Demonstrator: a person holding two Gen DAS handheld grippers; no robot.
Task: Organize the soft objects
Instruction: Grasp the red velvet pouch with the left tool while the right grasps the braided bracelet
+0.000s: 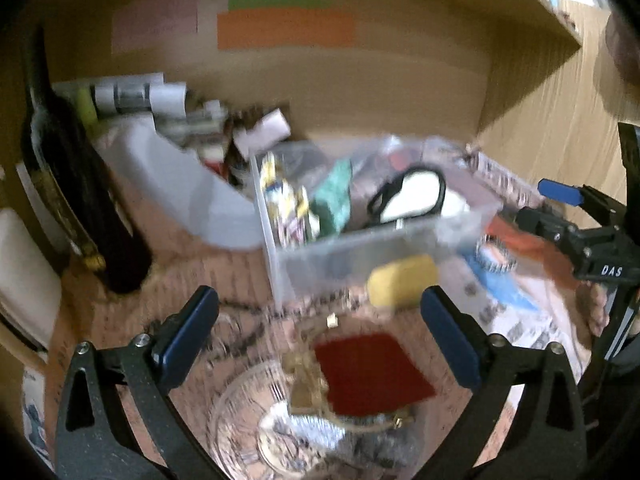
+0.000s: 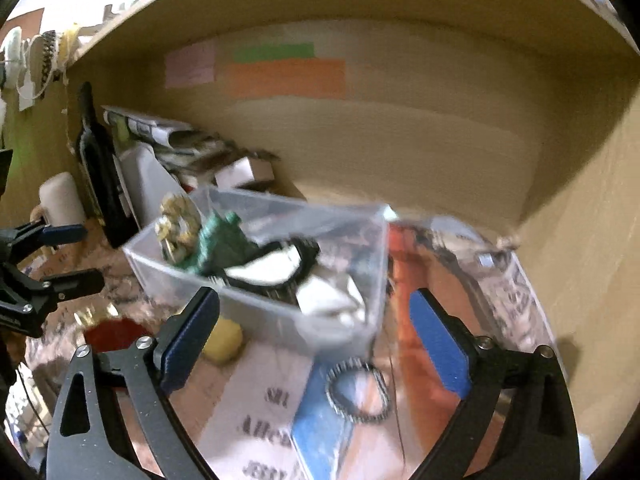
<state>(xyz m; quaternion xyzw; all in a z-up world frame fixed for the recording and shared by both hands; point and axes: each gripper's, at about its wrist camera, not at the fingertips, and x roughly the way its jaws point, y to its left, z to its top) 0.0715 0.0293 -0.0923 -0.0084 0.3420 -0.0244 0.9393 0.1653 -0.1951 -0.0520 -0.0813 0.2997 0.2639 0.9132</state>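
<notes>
A clear plastic bin (image 1: 304, 258) (image 2: 256, 300) stands on the shelf and holds soft items: a green cloth (image 1: 334, 196) (image 2: 218, 240), a black-and-white piece (image 1: 412, 194) (image 2: 260, 270) and white fabric (image 2: 336, 304). A yellow sponge (image 1: 402, 282) (image 2: 224, 338) lies against the bin's front. A red cloth (image 1: 370, 372) (image 2: 114, 332) lies nearer. My left gripper (image 1: 318, 340) is open and empty above the red cloth. My right gripper (image 2: 316, 340) is open and empty in front of the bin; it also shows in the left wrist view (image 1: 560, 208).
A dark bottle (image 1: 76, 184) (image 2: 100, 168) stands at the left. A glass dish (image 1: 280, 428) sits below my left gripper. A beaded ring (image 2: 358, 392) (image 1: 496, 256) lies on printed papers (image 2: 256, 412). A white container (image 1: 188, 184) and clutter sit behind. Shelf walls close the back and right.
</notes>
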